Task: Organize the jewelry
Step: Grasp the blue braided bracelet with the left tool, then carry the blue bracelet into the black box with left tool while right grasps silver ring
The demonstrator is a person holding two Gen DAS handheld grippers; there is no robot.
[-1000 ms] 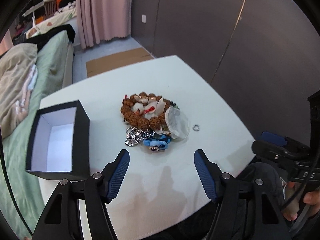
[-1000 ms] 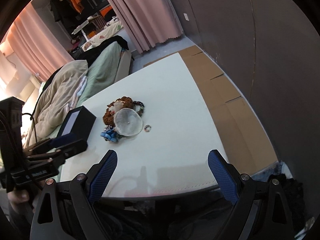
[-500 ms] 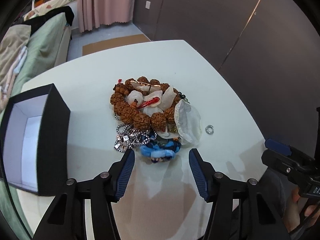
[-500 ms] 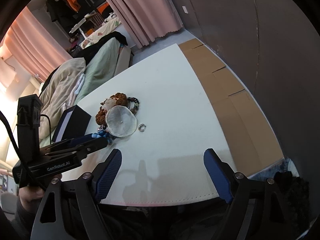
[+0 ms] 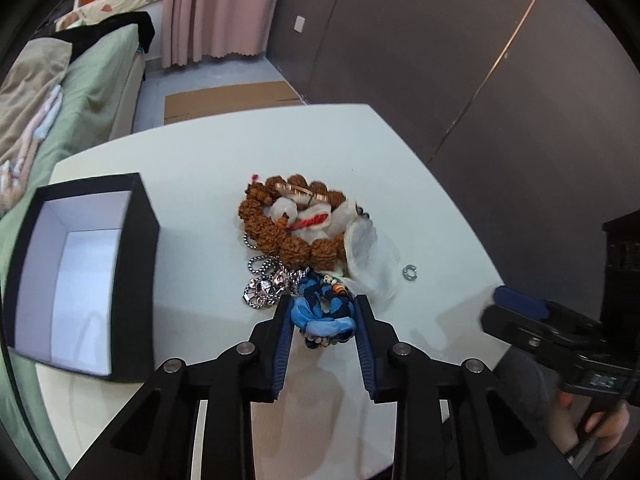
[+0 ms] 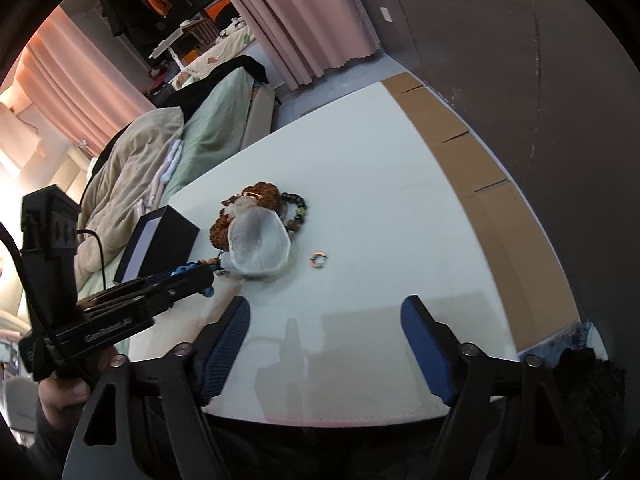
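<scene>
A heap of jewelry lies mid-table: a brown bead bracelet (image 5: 280,236), a silver chain (image 5: 264,290), white shell pieces (image 5: 370,256) and a blue braided bracelet (image 5: 324,316). My left gripper (image 5: 323,312) has its jaws around the blue bracelet, touching or nearly touching its sides. A small silver ring (image 5: 409,272) lies apart on the right; it also shows in the right wrist view (image 6: 319,259). An open black box (image 5: 76,272) with a white inside stands at the left. My right gripper (image 6: 326,320) is open and empty above the table's near edge.
The white table (image 5: 208,168) ends near a dark wall on the right. A bed (image 5: 92,76) with green bedding stands beyond the far left edge. Cardboard (image 6: 476,168) lies on the floor beside the table.
My left gripper moved forward onto the heap and its jaws narrowed around the blue bracelet. My right gripper shifted only slightly and stays open.
</scene>
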